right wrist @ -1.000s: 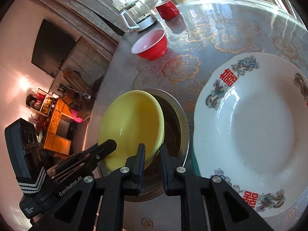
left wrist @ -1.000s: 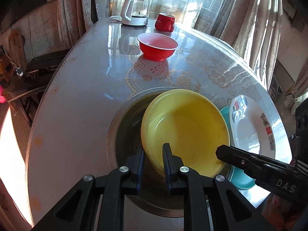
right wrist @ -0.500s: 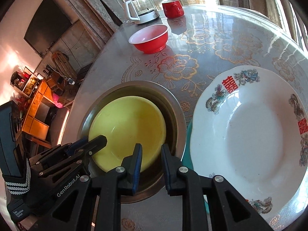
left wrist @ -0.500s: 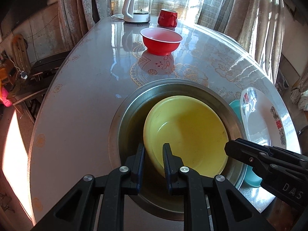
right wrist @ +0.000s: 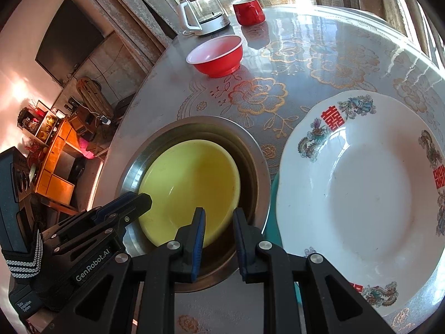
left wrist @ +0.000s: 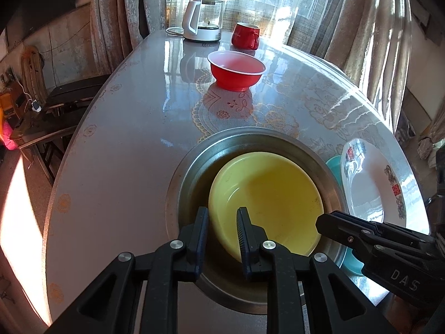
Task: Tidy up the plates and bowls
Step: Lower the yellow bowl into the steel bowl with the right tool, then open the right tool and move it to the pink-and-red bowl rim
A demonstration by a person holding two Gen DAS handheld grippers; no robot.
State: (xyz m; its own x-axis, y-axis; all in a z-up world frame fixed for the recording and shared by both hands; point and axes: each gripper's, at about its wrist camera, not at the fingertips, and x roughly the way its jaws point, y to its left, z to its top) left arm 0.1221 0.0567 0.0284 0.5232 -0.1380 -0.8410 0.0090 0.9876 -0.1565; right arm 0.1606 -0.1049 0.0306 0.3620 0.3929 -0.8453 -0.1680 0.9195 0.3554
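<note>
You are setting the yellow bowl [left wrist: 267, 200] down inside the steel basin [left wrist: 189, 172] on the table [left wrist: 116, 150]. Your left gripper [left wrist: 222, 222] has just been easing its jaws apart around the bowl's near rim, seemingly no longer pinching; your right gripper [right wrist: 218, 222] is hanging narrowly parted, holding nothing. Keep lifting straight clear. The white plate [right wrist: 361, 194] is lying just right of the basin, the red bowl [left wrist: 236, 69] well beyond, curtained windows farther off.

A wide stretch of the glossy floral-patterned round table [left wrist: 116, 167] is lying bare along its left side, giving open passage; a red plastic bowl [left wrist: 236, 70] is sitting mid-table, with a white electric kettle [left wrist: 203, 18] and a red mug [left wrist: 246, 35] blocking the far edge; a round steel basin [right wrist: 258, 172] and a white decorated porcelain plate [right wrist: 361, 200] are crowding the near edge, standing just beside each other.
</note>
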